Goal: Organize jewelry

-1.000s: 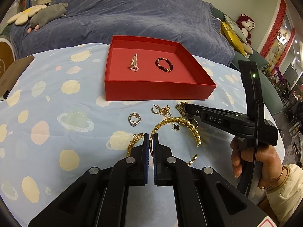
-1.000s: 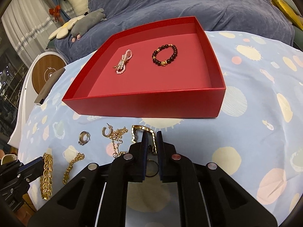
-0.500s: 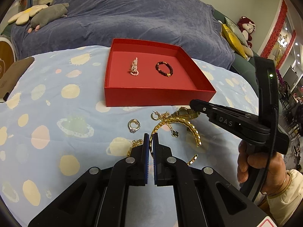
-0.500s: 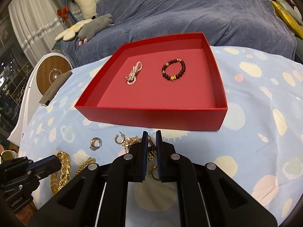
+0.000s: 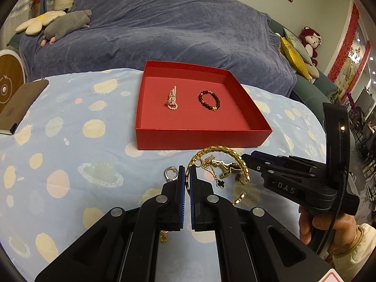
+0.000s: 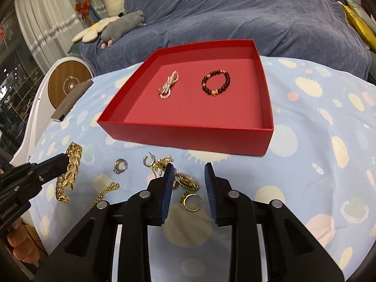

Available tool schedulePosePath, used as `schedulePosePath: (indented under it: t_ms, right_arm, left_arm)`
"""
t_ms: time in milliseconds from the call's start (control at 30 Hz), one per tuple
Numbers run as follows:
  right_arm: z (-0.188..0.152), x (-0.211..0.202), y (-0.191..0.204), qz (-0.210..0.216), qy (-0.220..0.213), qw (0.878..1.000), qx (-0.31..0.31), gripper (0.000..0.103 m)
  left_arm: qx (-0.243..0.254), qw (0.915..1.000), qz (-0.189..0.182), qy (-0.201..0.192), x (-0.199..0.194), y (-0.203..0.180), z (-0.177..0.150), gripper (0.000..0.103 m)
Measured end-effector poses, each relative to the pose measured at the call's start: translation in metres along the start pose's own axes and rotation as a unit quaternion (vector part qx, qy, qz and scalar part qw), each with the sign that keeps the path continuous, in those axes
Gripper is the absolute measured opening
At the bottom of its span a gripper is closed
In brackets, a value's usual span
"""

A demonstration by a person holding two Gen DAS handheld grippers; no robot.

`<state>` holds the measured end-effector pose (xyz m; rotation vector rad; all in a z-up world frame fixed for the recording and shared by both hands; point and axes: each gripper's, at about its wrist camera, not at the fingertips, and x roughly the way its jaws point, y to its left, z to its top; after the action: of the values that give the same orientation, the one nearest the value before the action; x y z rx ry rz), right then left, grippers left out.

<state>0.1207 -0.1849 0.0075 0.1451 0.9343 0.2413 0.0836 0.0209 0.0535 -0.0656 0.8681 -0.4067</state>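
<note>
A red box (image 5: pixel 202 136) (image 6: pixel 188 138) stands on the spotted blue cloth and holds a pearl strand (image 5: pixel 172 98) (image 6: pixel 168 85) and a dark bead bracelet (image 5: pixel 209 100) (image 6: pixel 216 82). My left gripper (image 5: pixel 187 178) is shut on a thick gold chain bracelet (image 5: pixel 221 155) (image 6: pixel 71 164), lifted above the cloth. My right gripper (image 6: pixel 189 171) is open over a gold watch (image 6: pixel 186 181) and a gold ring (image 6: pixel 192 202). A silver ring (image 6: pixel 120 165) (image 5: pixel 171 172), a gold hoop earring (image 6: pixel 148 160) and a thin gold chain (image 6: pixel 105 192) lie loose in front of the box.
A clover-pendant necklace (image 5: pixel 221 182) lies by the right gripper's fingers (image 5: pixel 258 164). A brown case (image 5: pixel 21 103) lies at the table's left edge, beside a round wooden charger (image 6: pixel 68 84). A blue-covered sofa (image 5: pixel 164 30) with plush toys is behind.
My right gripper has opened and let go of the gold watch, and pulled back. My left gripper has lifted the gold chain bracelet higher and toward the box.
</note>
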Motion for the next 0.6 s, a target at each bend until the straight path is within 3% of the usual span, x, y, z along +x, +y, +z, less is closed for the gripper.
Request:
schedulePosePath:
  t_ms: [367,600]
  right_arm:
    - [-0.006,0.023,0.01,0.005,0.01,1.0,-0.019,0.033]
    - [-0.004,0.021,-0.005,0.043,0.03,0.998,0.022,0.026]
  left_arm:
    - [0.007,0.9999,-0.01,0.011,0.006,-0.003,-0.004,0.001]
    - [0.002,0.9998,-0.013,0.015,0.007,0.0,-0.006,0.001]
